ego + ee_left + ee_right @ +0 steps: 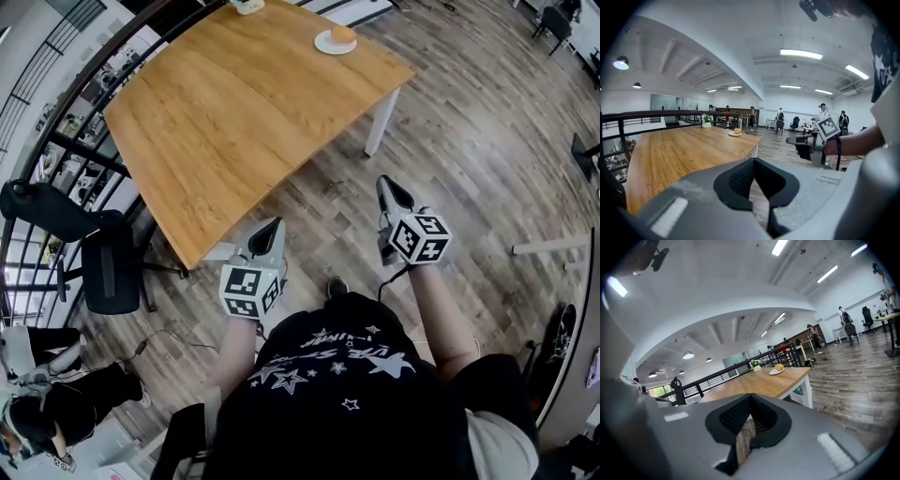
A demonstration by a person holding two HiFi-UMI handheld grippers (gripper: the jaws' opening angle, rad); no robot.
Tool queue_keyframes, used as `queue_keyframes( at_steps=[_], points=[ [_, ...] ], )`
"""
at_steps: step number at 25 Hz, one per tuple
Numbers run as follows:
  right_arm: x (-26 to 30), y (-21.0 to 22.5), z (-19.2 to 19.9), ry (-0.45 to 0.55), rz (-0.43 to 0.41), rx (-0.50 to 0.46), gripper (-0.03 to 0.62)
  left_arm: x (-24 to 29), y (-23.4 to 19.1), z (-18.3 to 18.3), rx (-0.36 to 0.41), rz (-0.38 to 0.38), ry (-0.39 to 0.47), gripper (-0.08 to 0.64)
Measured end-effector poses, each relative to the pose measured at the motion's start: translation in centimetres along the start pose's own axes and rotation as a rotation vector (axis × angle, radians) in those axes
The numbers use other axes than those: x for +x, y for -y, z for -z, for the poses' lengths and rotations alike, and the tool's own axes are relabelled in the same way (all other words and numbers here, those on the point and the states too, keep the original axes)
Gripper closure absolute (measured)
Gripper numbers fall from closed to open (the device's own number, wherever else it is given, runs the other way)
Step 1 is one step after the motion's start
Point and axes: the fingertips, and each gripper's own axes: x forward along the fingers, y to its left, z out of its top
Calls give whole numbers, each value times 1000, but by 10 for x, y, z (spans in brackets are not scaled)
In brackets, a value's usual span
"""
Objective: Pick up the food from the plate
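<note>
The left gripper (274,225) and right gripper (387,184) were both closed and empty, well short of the table (234,112). The food (343,34), a bun-like round on its plate (327,45) at the far corner, looked light and soft, best pinched gently across its sides.

- The head view looks steeply down from above the person, who stands off the near corner of the counter (234,103); the counter lies ahead, well apart.
- The left gripper view looks along the left claw (754,161), nearly level down the counter's length.
- The right gripper view rides the right claw (751,397), off the counter's side and tilted.
- All three views share the counter and the plate (335,41) at its far end.
</note>
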Motion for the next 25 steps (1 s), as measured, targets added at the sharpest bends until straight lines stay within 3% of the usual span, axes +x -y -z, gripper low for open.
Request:
queue_keyframes(
  at_steps=[7,12,25],
  points=[
    [27,3,-11,-21,-64,-58,591,9,-8,2,-31,-51,-6,558],
    [37,12,-14,-21,-44,-45,573,14,-26,0,-52,-84,-4,558],
    [101,48,-43,-49,10,-61,466,103,-68,-37,-72,-3,13,558]
  ],
)
